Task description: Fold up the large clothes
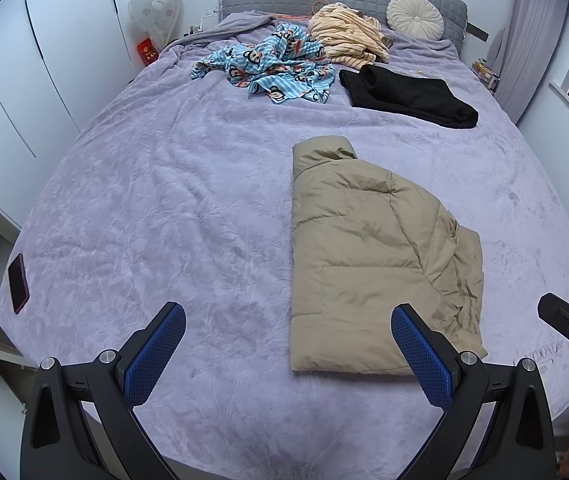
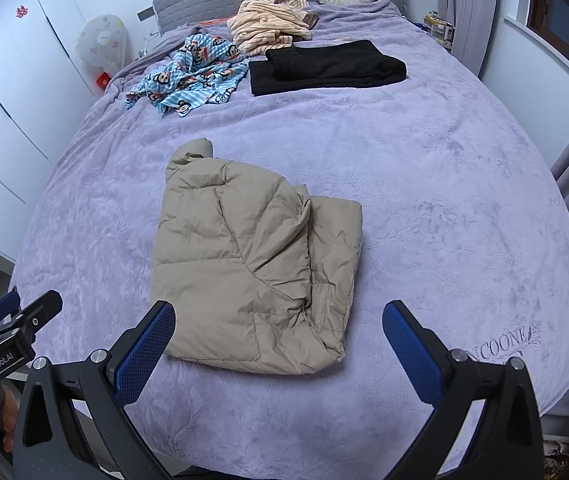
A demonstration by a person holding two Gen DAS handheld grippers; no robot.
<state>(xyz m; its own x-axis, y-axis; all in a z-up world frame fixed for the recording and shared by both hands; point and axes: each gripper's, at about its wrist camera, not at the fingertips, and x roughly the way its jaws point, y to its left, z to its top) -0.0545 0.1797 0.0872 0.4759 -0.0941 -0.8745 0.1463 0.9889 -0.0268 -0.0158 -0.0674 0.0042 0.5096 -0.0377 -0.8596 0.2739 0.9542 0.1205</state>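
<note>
Lavender bedding fills our view, and the tan puffer jacket lies half-folded near the bed's near edge, its long axis running near to far. Our left gripper hangs released with the jacket off to its right; our right gripper, also spread wide and empty, faces the hem squarely, so we judge it nearer.

right gripper jaws wide apart above bed edge | folded tan jacket just ahead | left gripper at left edge | black garment far back
</note>
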